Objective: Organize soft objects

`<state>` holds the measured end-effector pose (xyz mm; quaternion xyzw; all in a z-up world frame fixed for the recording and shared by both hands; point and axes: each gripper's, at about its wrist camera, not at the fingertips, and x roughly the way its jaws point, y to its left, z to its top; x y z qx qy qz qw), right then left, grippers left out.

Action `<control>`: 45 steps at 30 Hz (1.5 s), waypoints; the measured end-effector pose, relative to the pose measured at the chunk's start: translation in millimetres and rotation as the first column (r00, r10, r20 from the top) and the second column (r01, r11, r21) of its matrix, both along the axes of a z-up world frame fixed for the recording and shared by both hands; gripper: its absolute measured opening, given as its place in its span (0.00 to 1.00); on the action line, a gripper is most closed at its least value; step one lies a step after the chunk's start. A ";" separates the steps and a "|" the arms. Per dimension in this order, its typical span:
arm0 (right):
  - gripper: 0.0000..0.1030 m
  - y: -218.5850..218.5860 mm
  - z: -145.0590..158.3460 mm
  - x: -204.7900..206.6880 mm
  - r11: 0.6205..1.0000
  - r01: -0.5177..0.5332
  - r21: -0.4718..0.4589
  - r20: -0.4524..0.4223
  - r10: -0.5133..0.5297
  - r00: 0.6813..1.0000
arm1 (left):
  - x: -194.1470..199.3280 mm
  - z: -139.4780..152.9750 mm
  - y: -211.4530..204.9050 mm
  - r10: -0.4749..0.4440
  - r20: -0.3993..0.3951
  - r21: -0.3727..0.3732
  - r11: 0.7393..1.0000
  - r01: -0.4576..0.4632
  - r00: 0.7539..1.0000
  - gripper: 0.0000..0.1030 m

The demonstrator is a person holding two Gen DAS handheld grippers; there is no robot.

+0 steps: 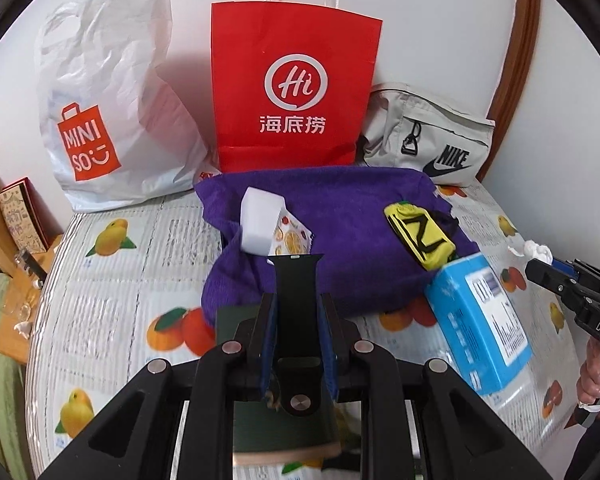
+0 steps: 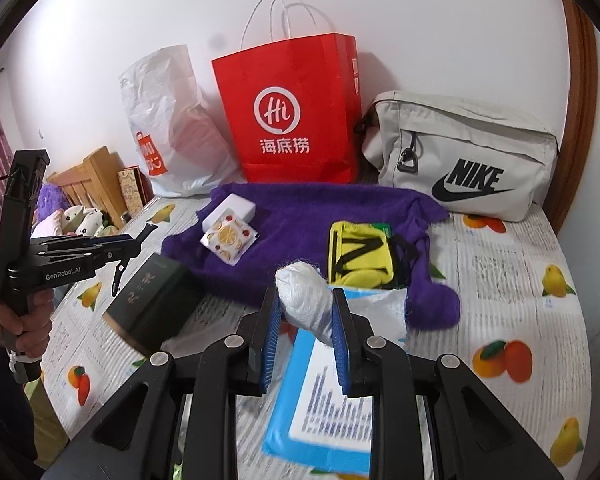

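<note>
Against the wall, from the left, stand a white Miniso bag (image 1: 112, 120), a red paper bag (image 1: 296, 88) and a grey Nike pouch (image 2: 468, 156). In front, on the fruit-print bed cover (image 1: 112, 280), a purple towel (image 1: 340, 240) carries a white sponge block (image 1: 260, 220) and a yellow pouch (image 1: 418, 236). The left gripper (image 1: 298, 304) is clamped on a black watch strap (image 1: 296, 280). The right gripper (image 2: 306, 316) pinches a white tissue wad (image 2: 306, 300) above a blue tissue pack (image 2: 320, 408).
</note>
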<state>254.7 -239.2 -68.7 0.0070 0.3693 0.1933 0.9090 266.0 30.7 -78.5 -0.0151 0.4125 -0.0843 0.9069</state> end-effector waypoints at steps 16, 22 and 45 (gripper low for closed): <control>0.24 -5.3 -19.8 85.7 0.999 -0.021 -0.037 -0.005 0.021 1.000 | 58.5 -10.6 19.4 0.064 -0.017 -0.064 0.996 -0.065 0.998 0.19; 0.24 -4.0 -32.4 114.3 0.998 -0.030 -0.054 -0.034 0.028 0.999 | 79.6 -17.0 24.3 0.078 -0.034 -0.063 0.995 -0.080 0.996 0.19; 0.29 10.6 -73.0 162.6 0.991 -0.092 -0.094 -0.162 0.076 0.984 | 118.5 -51.5 12.1 0.069 -0.126 -0.049 0.996 -0.076 0.990 0.20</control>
